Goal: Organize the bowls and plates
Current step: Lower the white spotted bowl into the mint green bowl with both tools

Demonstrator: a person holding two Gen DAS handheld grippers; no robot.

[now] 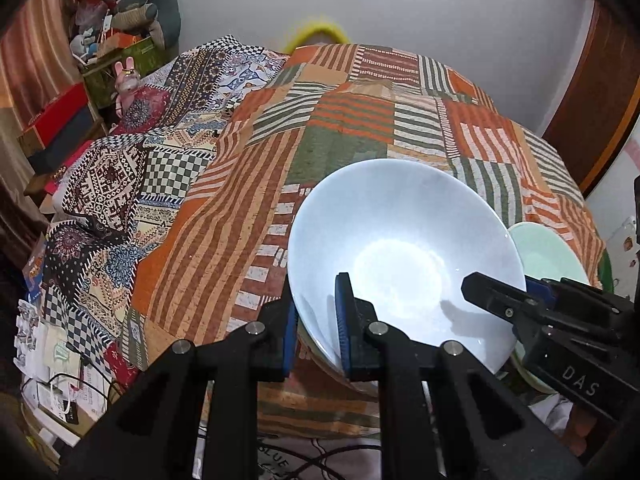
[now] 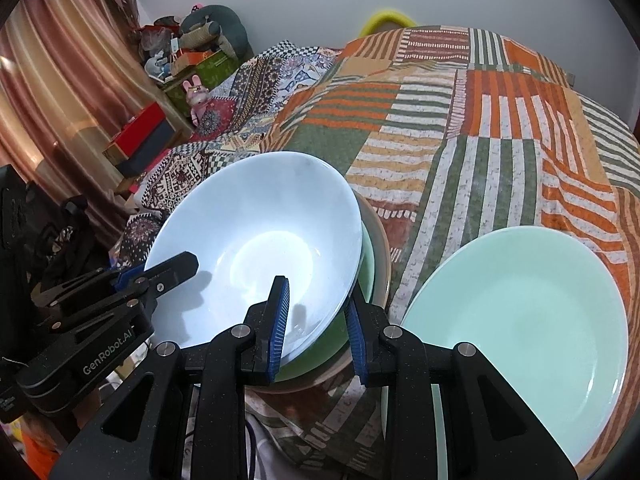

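A pale blue bowl [image 1: 404, 256] [image 2: 260, 240] sits tilted on top of a green bowl [image 2: 366, 268] and a beige bowl [image 2: 382, 256], stacked on the patchwork bedspread. My left gripper [image 1: 318, 320] [image 2: 160, 276] straddles the blue bowl's near left rim, one finger inside and one outside, jaws a little apart. My right gripper [image 2: 318, 324] [image 1: 504, 292] straddles the bowl's right rim the same way, with a visible gap. A mint green plate [image 2: 520, 328] [image 1: 548, 256] lies to the right of the stack.
The striped orange and green bedspread [image 1: 360, 120] covers the bed. A second patterned quilt [image 1: 120, 184] lies at left. Boxes and soft toys [image 1: 120, 40] are piled at the far left. Papers and cables [image 1: 60, 380] lie on the floor at left.
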